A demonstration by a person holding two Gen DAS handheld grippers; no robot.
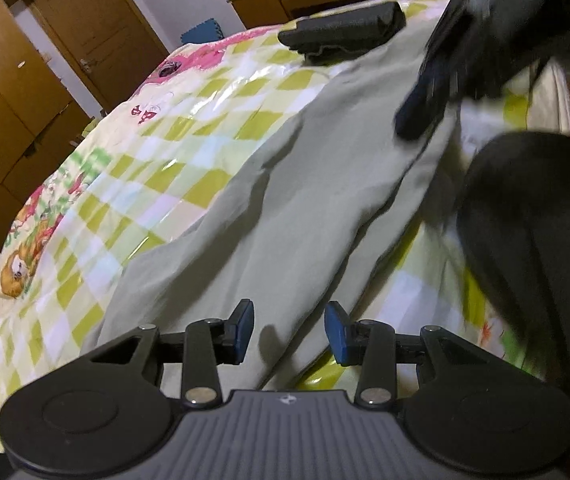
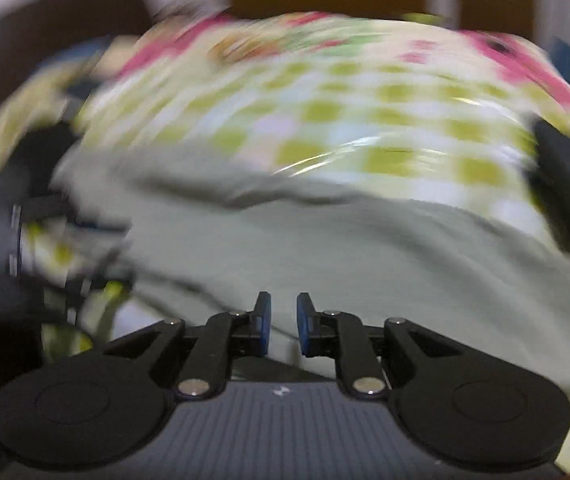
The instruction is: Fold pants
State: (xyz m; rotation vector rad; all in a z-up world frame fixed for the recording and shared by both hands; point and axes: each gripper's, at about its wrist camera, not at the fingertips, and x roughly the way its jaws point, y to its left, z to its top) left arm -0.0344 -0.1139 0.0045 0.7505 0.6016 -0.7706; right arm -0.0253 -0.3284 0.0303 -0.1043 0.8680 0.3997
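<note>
The pale green pants [image 1: 285, 200] are lying spread along the checked bedspread [image 1: 133, 168], the left gripper [image 1: 289, 332] hovering wide apart, the right gripper [image 2: 284, 322] narrowly parted, both empty, seemingly positioning for the fold

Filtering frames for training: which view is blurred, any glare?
Right wrist view: heavy motion blur over the pale green pants and checked glossy bedspread. Left wrist view: mostly sharp, glare streaks on the bedspread, only the right gripper smeared.
</note>
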